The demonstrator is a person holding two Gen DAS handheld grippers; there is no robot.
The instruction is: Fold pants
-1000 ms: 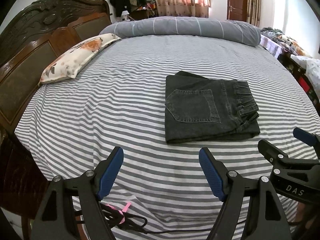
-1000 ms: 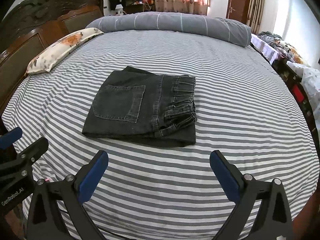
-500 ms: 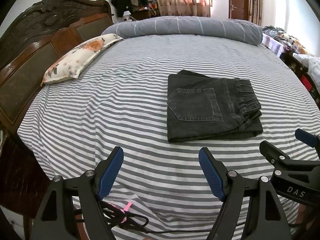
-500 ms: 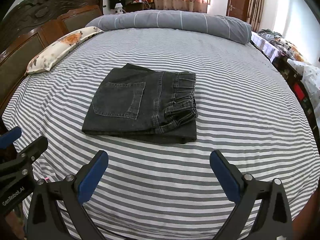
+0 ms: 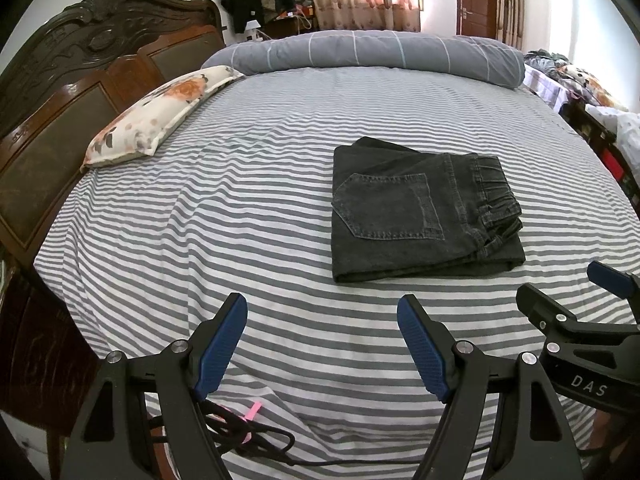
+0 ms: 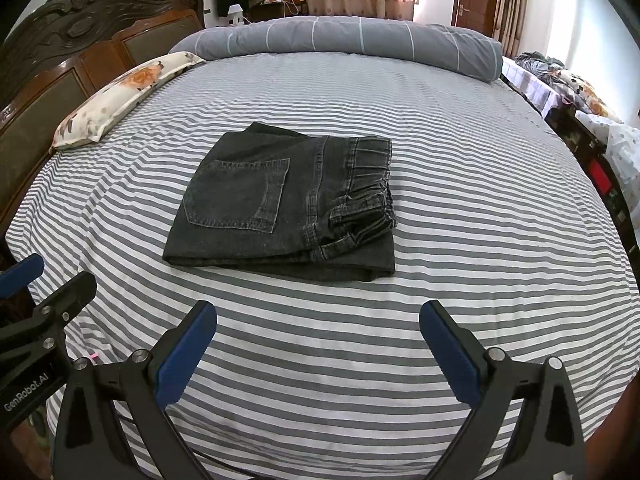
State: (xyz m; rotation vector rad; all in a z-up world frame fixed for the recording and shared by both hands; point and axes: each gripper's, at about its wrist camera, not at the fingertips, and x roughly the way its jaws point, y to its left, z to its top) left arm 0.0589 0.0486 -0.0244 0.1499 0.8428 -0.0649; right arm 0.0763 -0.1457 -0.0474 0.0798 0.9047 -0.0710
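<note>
The pants (image 5: 420, 216) lie folded into a compact dark rectangle on the bed (image 5: 200, 220), near the middle of its grey-and-white striped sheet, back pocket facing up and the gathered waistband along the right edge; nothing touches them. The left gripper (image 5: 322, 320) hangs over the near part of the bed, its jaws spread wide with only striped sheet between the blue pads; the pants sit ahead of it and to the right. The right gripper (image 6: 318, 326) is likewise wide open and empty, with the pants straight ahead and apart from it. A flowered pillow (image 5: 160, 114) rests by the carved wooden headboard (image 5: 60, 92) on the left; a long grey bolster (image 5: 372, 54) runs along the far edge; a black cable (image 5: 256, 438) trails below the left gripper.
</note>
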